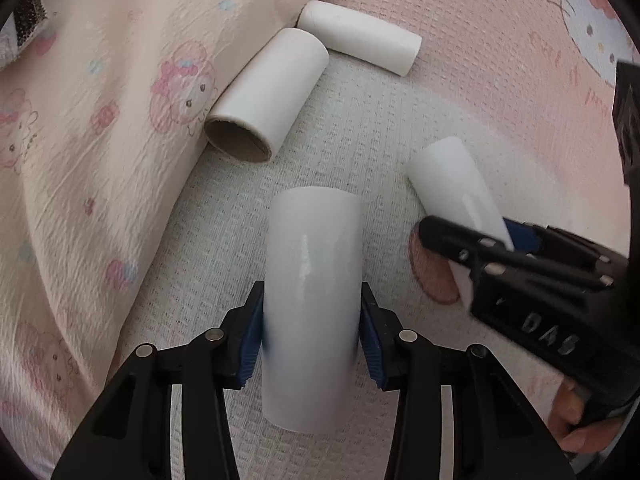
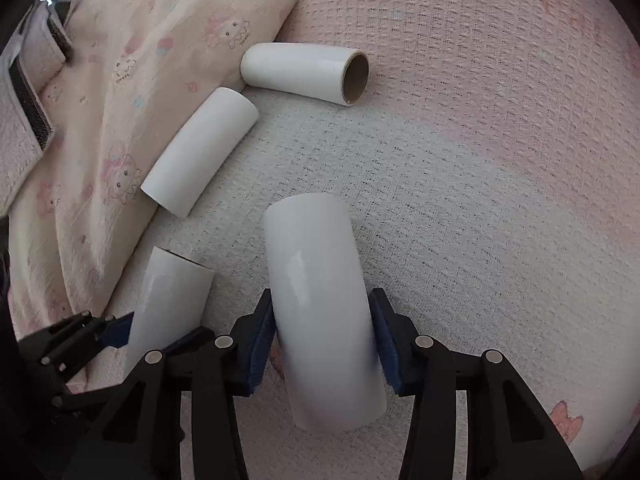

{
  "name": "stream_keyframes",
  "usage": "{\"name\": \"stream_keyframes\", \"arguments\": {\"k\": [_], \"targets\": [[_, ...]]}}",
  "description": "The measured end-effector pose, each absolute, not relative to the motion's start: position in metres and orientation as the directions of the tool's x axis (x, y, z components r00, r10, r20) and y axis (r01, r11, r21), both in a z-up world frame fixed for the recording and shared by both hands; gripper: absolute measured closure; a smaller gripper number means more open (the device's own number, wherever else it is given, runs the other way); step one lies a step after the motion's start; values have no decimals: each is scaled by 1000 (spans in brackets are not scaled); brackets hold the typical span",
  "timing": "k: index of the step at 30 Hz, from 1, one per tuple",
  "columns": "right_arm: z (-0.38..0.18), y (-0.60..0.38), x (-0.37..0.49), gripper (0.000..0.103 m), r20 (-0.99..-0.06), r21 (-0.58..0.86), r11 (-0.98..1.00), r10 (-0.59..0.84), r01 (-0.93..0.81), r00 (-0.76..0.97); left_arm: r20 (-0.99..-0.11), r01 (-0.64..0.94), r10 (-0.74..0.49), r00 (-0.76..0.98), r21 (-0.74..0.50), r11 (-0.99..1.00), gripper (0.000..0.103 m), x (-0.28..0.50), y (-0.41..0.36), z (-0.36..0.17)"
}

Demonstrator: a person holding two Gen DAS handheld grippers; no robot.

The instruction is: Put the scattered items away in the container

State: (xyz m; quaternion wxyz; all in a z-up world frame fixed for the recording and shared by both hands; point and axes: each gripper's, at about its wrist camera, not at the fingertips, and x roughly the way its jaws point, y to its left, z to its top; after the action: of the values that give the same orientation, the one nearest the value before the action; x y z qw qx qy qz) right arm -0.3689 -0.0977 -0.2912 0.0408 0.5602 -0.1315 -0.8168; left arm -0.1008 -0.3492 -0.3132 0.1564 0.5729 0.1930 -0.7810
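Observation:
Four white rolls with cardboard cores lie on a bed. In the left wrist view my left gripper (image 1: 312,300) is shut on the nearest roll (image 1: 314,240), a blue pad pressing each side. To its right my right gripper (image 1: 480,236) clasps another roll (image 1: 448,176). The right wrist view shows that right gripper (image 2: 322,308) shut on its roll (image 2: 316,264), both pads touching it. My left gripper (image 2: 156,332) and its roll (image 2: 168,296) sit at the lower left. Two loose rolls (image 2: 200,156) (image 2: 304,72) lie farther off, beside the quilt. No container is in view.
A cream quilt with cartoon prints (image 1: 100,140) is bunched along the left, against the two loose rolls. The pink and white waffle blanket (image 2: 480,200) stretches to the right. A grey cloth piece with a black strip (image 2: 28,96) lies far left. A hand (image 1: 576,420) holds the right gripper.

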Motion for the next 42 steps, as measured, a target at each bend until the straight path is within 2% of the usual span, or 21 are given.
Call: {"name": "stream_keyframes", "arguments": {"k": [9,13,17,23,32,42], "targets": [[-291,-87,-337,62,-897,342,-923,-265,-178,-354,-949,414,-113,-295,-20,-910,58,-82,-316,-317],[-272,-79,-314,63,-873,370,-908,-269,-195,-406,-957,427,-79,-278,-50,-903,58,-77,-322,-311],[-248,-74,-301,63,-871,308,-933,-197,-187,-450,-957,425,-40,-287,-90,-901,58,-72,-313,-301],[-200,-54,-294,63,-844,301,-931,-160,-205,-512,-924,331,-37,-380,-98,-938,58,-76,-280,-256],[-142,-32,-240,63,-794,257,-943,-82,-210,-602,-851,176,-36,-523,-67,-982,58,-80,-232,-181],[-96,-6,-190,63,-717,305,-914,-34,-269,-696,-762,79,4,-648,-73,-994,58,-79,-193,-108]]}}
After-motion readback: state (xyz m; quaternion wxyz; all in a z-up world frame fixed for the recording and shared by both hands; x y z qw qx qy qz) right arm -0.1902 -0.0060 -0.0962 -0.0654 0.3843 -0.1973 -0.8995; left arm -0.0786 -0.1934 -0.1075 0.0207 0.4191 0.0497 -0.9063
